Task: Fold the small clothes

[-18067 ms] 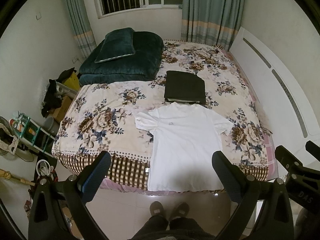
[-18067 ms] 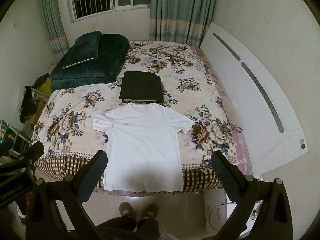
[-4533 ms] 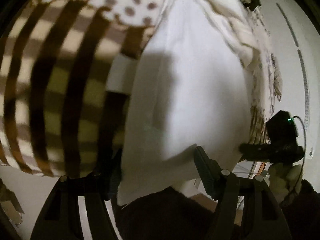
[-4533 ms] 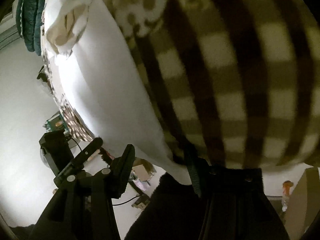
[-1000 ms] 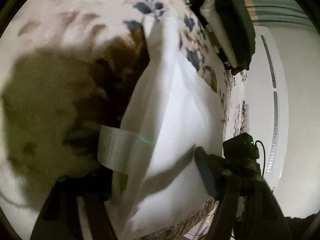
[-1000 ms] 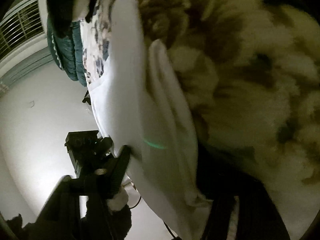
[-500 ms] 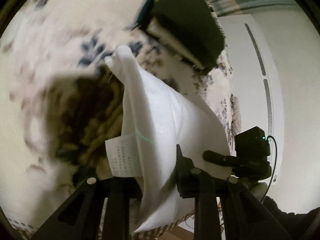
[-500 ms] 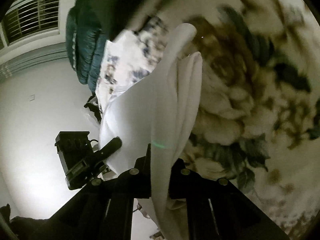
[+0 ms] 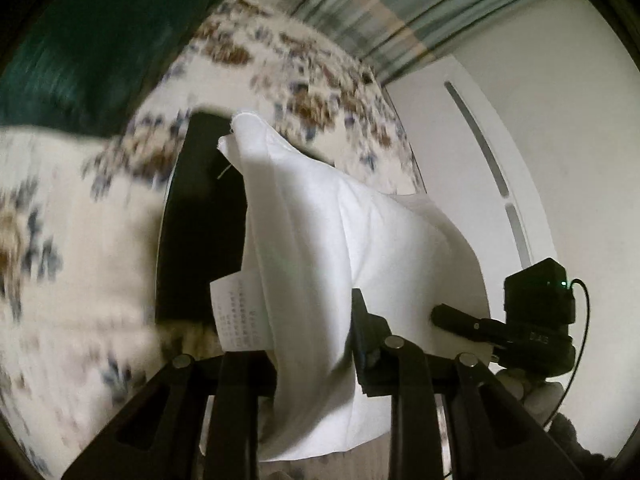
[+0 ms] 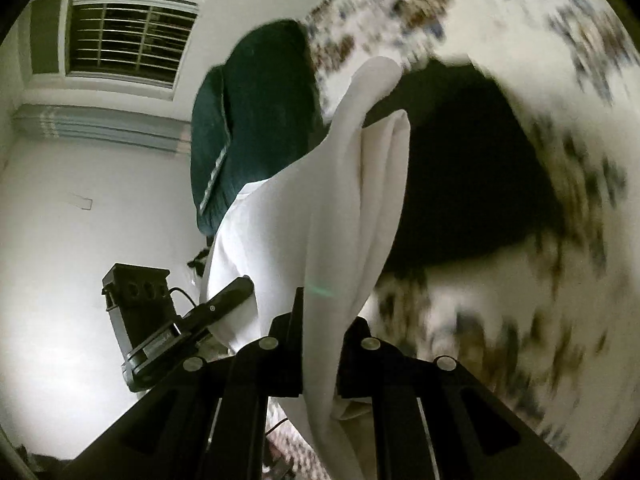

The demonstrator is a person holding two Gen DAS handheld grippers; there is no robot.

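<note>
While I hold the white shirt up over the bed, I can see most of the room around it. The bed is the biggest thing, with its flower cover blurred under me. A big dark green quilt sits at the far left corner of the bed. A white headboard runs along the right edge. A folded dark cloth lies near the middle of the bed, just behind the shirt.

The shirt hangs between my two grippers, off the bed where I hold it. My left gripper has its jaws clamped on one bottom corner, next to the little white label. My right gripper has its jaws clamped on the other bottom corner. In each view I can see the other gripper across the cloth.

I think the shirt is very light and very soft. It bends and sags by itself, so it will not stay flat unless I pull it a bit tight. It may slip if I grab only a thin edge. The corners are good places to hold, because both layers stay together there.

The dark cloth is what stands in the way. I think I should lay the shirt down near the front edge of the bed, so it does not land on that cloth.
</note>
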